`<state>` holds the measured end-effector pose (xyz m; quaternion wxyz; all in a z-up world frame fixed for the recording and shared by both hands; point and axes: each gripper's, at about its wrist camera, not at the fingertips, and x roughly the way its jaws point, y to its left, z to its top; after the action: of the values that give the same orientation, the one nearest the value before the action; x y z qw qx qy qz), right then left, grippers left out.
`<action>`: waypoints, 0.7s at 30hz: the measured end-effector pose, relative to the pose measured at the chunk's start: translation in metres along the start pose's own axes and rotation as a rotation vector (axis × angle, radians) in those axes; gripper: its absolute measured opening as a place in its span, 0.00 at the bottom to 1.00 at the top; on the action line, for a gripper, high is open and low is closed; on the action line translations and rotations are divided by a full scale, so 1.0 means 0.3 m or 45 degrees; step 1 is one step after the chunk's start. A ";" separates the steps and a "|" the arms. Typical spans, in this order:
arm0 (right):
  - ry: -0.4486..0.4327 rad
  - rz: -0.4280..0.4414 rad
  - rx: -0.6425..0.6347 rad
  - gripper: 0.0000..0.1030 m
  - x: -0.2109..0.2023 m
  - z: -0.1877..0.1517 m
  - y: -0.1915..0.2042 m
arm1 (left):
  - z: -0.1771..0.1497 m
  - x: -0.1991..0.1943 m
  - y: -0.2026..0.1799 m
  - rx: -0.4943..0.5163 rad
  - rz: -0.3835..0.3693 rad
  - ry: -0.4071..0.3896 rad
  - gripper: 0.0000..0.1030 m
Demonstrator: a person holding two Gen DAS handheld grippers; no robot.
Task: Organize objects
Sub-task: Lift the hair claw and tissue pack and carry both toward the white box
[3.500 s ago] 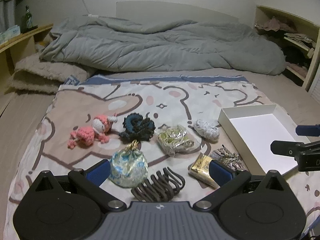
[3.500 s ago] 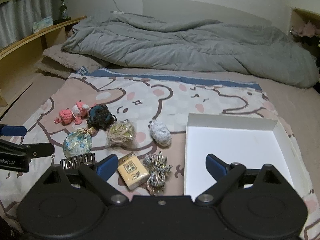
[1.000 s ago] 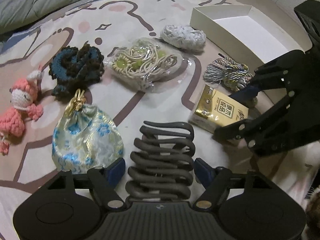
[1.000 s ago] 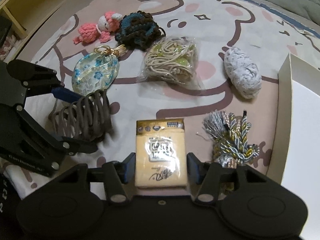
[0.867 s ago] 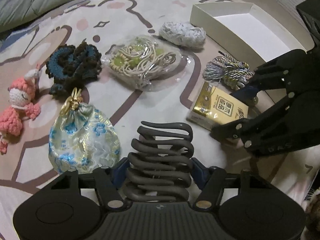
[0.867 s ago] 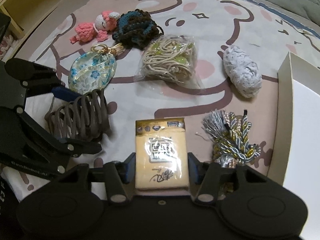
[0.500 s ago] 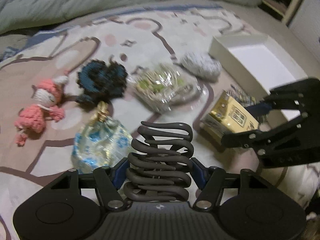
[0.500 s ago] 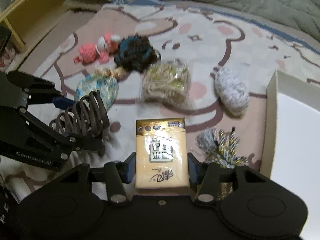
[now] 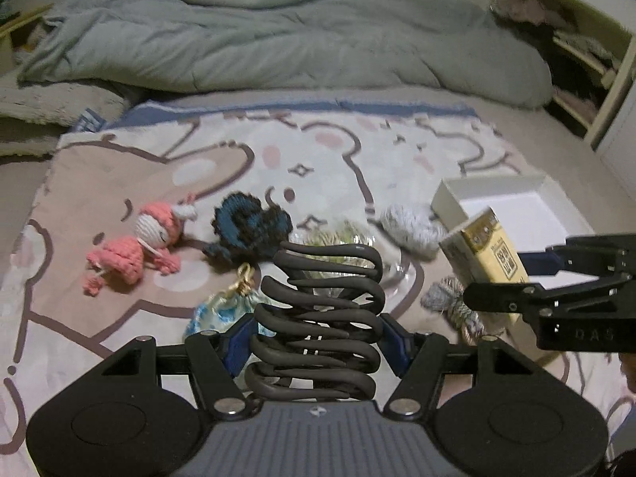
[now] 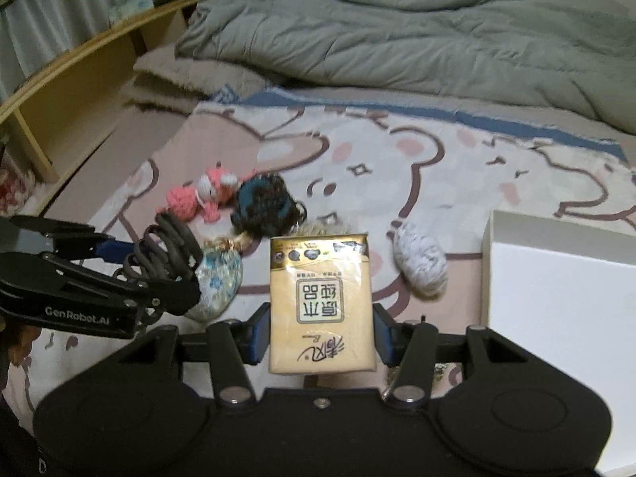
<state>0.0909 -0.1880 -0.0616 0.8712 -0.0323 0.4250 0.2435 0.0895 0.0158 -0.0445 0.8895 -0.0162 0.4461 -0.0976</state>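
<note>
My left gripper is shut on a dark brown hair claw and holds it above the bear-print blanket. My right gripper is shut on a yellow tissue pack, also lifted off the blanket. In the left wrist view the right gripper and its tissue pack hang just in front of the open white box. The right wrist view shows the left gripper with the claw at the left, and the box at the right.
On the blanket lie a pink crochet doll, a dark blue crochet piece, a floral pouch, a clear bag of cords, a grey knitted bundle and tassel cords. A grey duvet fills the back.
The left jaws closed on the hair claw. Both grippers then rose off the blanket with the claw and the tissue pack, and both views tilted up toward the duvet.
</note>
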 end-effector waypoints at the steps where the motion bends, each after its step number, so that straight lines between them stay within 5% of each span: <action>1: -0.012 -0.005 -0.001 0.51 -0.012 0.001 0.001 | 0.001 -0.017 0.002 -0.012 0.002 -0.019 0.63; 21: -0.202 -0.049 0.028 0.51 -0.209 0.001 -0.003 | -0.003 -0.168 -0.027 -0.082 0.053 -0.181 0.64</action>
<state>0.0589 -0.2135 -0.0142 0.9070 -0.0117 0.3567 0.2238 0.0581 0.0173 -0.0045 0.9197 -0.0424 0.3852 -0.0632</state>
